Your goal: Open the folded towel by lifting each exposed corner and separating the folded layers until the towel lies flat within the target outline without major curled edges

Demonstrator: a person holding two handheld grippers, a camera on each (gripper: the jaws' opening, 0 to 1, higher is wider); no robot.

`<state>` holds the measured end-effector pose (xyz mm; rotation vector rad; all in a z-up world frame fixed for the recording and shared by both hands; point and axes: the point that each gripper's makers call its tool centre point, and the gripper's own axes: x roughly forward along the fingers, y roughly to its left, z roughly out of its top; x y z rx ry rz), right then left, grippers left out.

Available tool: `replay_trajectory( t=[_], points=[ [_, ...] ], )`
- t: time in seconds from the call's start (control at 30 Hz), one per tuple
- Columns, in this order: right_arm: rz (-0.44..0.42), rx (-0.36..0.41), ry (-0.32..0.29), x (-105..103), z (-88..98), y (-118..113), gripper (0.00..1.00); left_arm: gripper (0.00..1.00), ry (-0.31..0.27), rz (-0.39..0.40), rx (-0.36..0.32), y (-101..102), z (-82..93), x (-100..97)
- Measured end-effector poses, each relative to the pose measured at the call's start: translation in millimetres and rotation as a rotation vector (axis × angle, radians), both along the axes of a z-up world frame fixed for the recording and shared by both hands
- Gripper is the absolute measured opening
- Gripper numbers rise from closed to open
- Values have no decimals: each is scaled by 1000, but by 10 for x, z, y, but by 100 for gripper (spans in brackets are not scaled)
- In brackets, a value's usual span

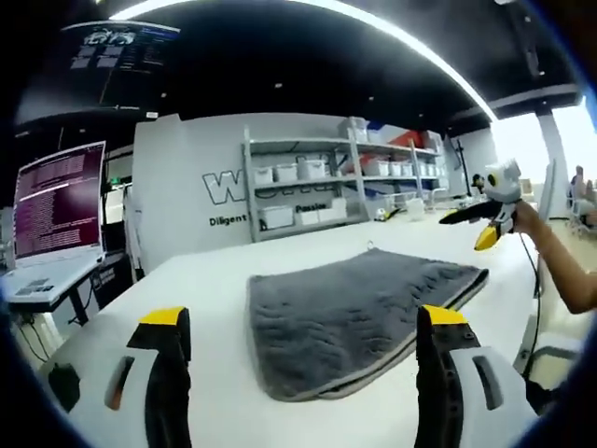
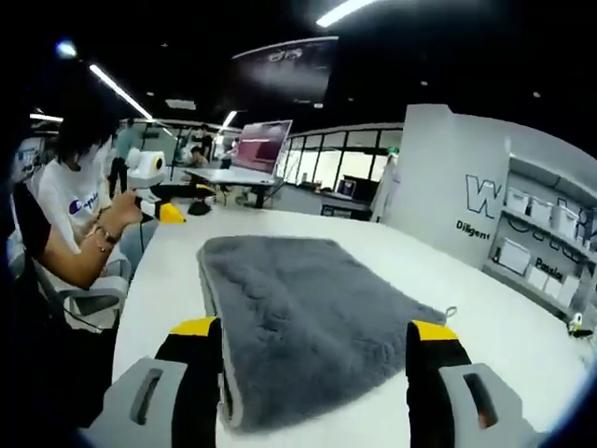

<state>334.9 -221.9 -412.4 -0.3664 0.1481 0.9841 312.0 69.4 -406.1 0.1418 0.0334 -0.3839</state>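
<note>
White table [image 1: 215,280] before shelving [image 1: 317,182] with bins | grey towel [image 1: 359,313] lies folded mid-table, hanging loop [image 2: 451,312] at one edge | my left gripper [image 1: 303,341] jaws spread wide, holding nothing, short of the towel | my right gripper [image 2: 312,350] equally wide, empty, straddling the towel's near edge above it

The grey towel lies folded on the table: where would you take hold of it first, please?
Probably the near corner of the grey towel, its top layer alone, with the right gripper coming low from the table edge; the doubled edge shows there.
</note>
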Motion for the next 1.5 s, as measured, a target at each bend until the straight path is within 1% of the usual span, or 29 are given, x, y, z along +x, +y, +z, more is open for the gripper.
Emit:
replay_trajectory(
  t=[0.03,0.1,0.17,0.2,0.27,0.3,0.4,0.43,0.47,0.53,0.6,0.67,0.7,0.73,0.77,0.8,0.83,0.87,0.9,0.97,1.1,1.23,1.3,1.5],
  points=[
    [5,-17,3,-50,-16,18,74,99,4,-4,3,-14,-20,-16],
    [41,-95,-40,-193,-74,92,59,99,15,-9,19,-33,-66,-56],
    [54,-127,-65,-270,-107,150,42,99,4,-13,18,-36,-66,-95],
    [60,-127,-56,-311,-125,193,38,99,-1,-18,6,-37,-58,-111],
    [96,-139,-30,-407,-188,279,35,99,-1,-33,-8,-34,-60,-142],
    [120,-164,-5,-464,-253,304,33,99,2,-35,-14,-22,-66,-153],
    [121,-225,1,-474,-392,371,25,98,7,-16,-6,49,-96,-168],
    [122,-227,4,-475,-407,378,24,97,15,-3,-1,76,-110,-165],
    [121,-228,22,-452,-455,401,23,97,19,9,0,103,-115,-159],
    [111,-232,46,-409,-540,417,18,96,10,10,-6,109,-91,-155],
    [89,-256,61,-350,-637,403,17,96,11,-6,-13,72,-87,-171],
    [75,-275,72,-302,-714,384,15,96,16,-20,-6,20,-98,-189],
    [73,-273,76,-290,-734,375,15,95,16,-25,3,-8,-110,-198],
    [72,-250,95,-282,-743,380,15,94,18,-37,23,-45,-138,-217],
    [72,-222,111,-286,-743,389,12,94,31,-55,42,-86,-181,-238],
    [74,-204,126,-294,-737,386,9,95,54,-72,57,-122,-232,-259],
    [74,-206,115,-298,-730,373,0,96,62,-78,62,-141,-249,-265],
    [76,-197,107,-301,-709,372,0,96,59,-76,61,-148,-243,-266],
    [80,-189,124,-330,-715,378,0,96,52,-74,60,-153,-229,-269],
    [99,-206,136,-376,-744,378,0,95,43,-74,60,-156,-211,-269],
    [105,-220,152,-419,-775,368,0,95,54,-76,57,-152,-222,-278],
    [111,-226,159,-484,-774,347,0,95,57,-60,66,-83,-225,-290],
    [110,-226,175,-510,-785,337,0,94,53,-50,61,-29,-208,-303],
    [110,-242,197,-619,-784,267,0,94,47,-32,54,58,-170,-348]
  ],
)
